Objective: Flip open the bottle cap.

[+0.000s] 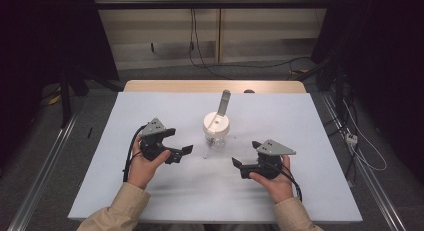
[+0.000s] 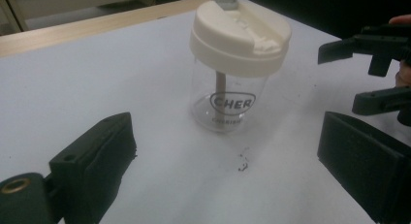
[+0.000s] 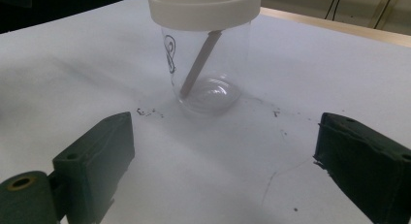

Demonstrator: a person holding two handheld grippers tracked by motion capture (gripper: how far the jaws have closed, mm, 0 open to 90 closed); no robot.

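A: How far along is this?

B: Barely begun, I'd judge. On the worktop (image 1: 150, 191) the jar (image 1: 216, 133) stands upright near the centre, its cream lid (image 2: 240, 37) seated, a grey stick (image 1: 223, 102) poking up through it towards twelve o'clock. Nothing touches it, so grasping and any lid work are left.

A: And the hands?

B: The left hand-held gripper (image 1: 181, 152) sits at the jar's eight o'clock, the right hand-held gripper (image 1: 240, 167) at its five o'clock, both near but apart from it. Each points inward, jaws spread wide and empty, the jar framed between them in both gripper views. Small dark specks (image 3: 147, 111) lie at the jar's base.
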